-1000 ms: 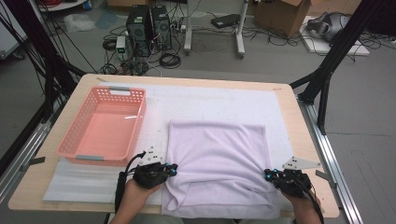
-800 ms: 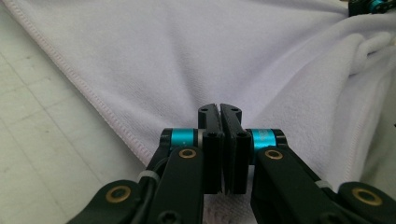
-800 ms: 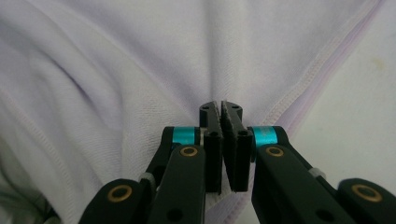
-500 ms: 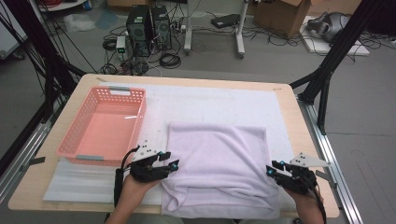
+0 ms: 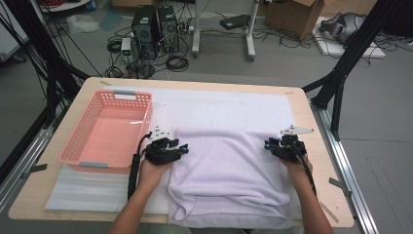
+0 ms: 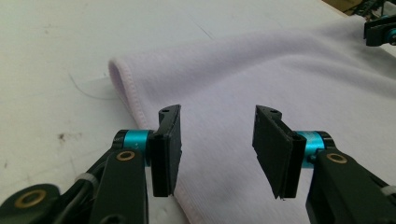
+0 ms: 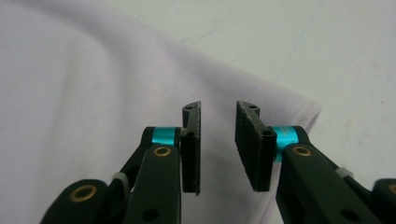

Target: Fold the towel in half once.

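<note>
Towel, pale lilac, folded, spread on white mat over wooden table; far fold edge straight, near edge rumpled at table's front. Left gripper poised at towel's left edge near far left corner, jaws parted, nothing between pads, having just opened then eased inward slightly; towel hem seen beneath in left gripper view. Right gripper poised at towel's far right corner, jaws narrowly parted above cloth, just closing, nothing clamped. Pink basket left of towel, just beside left gripper. Computer towers beyond towel, on floor.
</note>
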Tool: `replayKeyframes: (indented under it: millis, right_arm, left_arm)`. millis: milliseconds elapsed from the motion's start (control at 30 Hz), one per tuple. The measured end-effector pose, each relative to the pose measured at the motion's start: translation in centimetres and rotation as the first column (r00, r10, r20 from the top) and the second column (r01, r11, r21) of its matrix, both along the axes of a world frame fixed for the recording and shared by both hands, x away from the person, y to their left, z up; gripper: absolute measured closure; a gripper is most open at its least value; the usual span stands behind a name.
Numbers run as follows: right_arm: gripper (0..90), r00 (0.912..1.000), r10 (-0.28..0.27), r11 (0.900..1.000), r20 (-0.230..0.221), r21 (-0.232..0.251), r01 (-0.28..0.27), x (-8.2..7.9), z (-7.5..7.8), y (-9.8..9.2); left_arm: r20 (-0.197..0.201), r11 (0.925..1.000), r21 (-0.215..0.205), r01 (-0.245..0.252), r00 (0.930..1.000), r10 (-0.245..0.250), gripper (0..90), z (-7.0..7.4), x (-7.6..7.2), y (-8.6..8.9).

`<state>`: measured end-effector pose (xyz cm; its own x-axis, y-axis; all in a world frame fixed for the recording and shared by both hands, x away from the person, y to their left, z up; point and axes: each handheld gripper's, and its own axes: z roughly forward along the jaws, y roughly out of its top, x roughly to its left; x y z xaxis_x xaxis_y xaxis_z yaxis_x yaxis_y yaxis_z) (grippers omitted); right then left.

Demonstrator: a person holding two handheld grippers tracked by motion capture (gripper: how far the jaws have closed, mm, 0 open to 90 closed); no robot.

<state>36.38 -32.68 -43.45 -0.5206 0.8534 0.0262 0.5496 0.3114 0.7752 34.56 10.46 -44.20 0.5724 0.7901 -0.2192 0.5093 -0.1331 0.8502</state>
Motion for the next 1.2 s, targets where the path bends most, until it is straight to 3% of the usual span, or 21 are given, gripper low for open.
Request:
replayKeyframes:
  millis: [67,133,167,233,333,400,533,633,733,833,933,1067,1133,1200]
  right_arm:
    - [74.6,0.9995,-0.029,0.999,-0.014,-0.015,0.028,1.3,-0.4,-0.1]
    - [77.9,0.9977,-0.063,0.996,-0.024,-0.071,0.061,2.2,-1.0,-0.5]
    - [79.7,0.9955,-0.093,0.995,-0.02,-0.05,0.092,2.5,-1.1,-0.9]
    - [85.3,0.9852,-0.172,0.982,0.005,-0.08,0.171,2.9,-1.1,-1.5]
    - [80.1,0.9793,-0.202,0.979,-0.006,-0.038,0.202,3.2,-1.2,-2.0]
    - [73.8,0.9812,-0.193,0.981,-0.001,-0.031,0.193,2.9,-0.8,-2.2]
    - [64.6,0.9874,-0.157,0.987,0.018,0.03,0.156,1.6,0.5,-2.7]
    - [56.4,0.9919,-0.127,0.991,-0.002,0.034,0.127,0.6,0.8,-3.0]
    - [46.8,0.9929,-0.108,0.994,-0.049,0.027,0.11,-0.2,0.3,-3.0]
    - [42.8,0.9919,-0.082,0.997,-0.097,0.004,0.083,-0.7,-0.7,-2.5]
    - [41.9,0.9922,-0.097,0.995,-0.078,-0.026,0.095,-1.2,-1.1,-2.0]
    - [52.2,0.9896,-0.118,0.993,-0.082,-0.031,0.116,-1.1,-1.0,-1.7]
    - [61.0,0.9892,-0.117,0.993,-0.088,-0.018,0.116,-0.9,-1.0,-1.5]
    - [75.9,0.9883,-0.115,0.993,-0.1,0.007,0.116,-0.8,-1.0,-1.5]
  left_arm:
    - [0.006,0.9999,0.002,-0.014,0.9999,0.014,52.2,0.1,0.7,-0.1]
    - [-0.017,0.9995,0.023,-0.02,0.9997,0.02,51.8,0.0,1.6,-0.2]
    - [-0.02,0.999,0.034,-0.029,0.9994,0.03,51.2,0.0,2.0,-0.2]
    - [-0.022,0.9971,0.055,-0.053,0.9983,0.054,46.9,-0.1,2.7,-0.3]
    - [-0.025,0.9916,0.099,-0.084,0.9959,0.087,44.2,-0.3,3.6,-0.4]
    - [-0.034,0.9899,0.109,-0.091,0.9949,0.095,43.3,-0.4,4.1,-0.5]
    - [-0.063,0.9888,0.118,-0.091,0.9931,0.099,43.3,-1.0,4.5,-0.7]
    - [-0.056,0.9902,0.119,-0.072,0.9953,0.079,46.5,-1.0,4.5,-0.7]
    - [-0.051,0.9891,0.138,-0.052,0.9969,0.059,51.2,-1.0,4.4,-1.0]
    - [-0.048,0.9872,0.151,-0.053,0.997,0.061,57.2,-1.0,4.3,-1.1]
    - [-0.044,0.9868,0.157,-0.039,0.998,0.046,68.6,-1.0,4.3,-1.2]
    - [-0.03,0.9831,0.181,-0.03,0.9989,0.036,78.7,-0.9,4.1,-1.7]
    - [-0.048,0.9877,0.15,-0.046,0.9974,0.054,80.1,-1.0,4.1,-1.7]
    - [-0.065,0.9897,0.131,-0.058,0.9957,0.067,81.5,-1.0,4.1,-1.6]
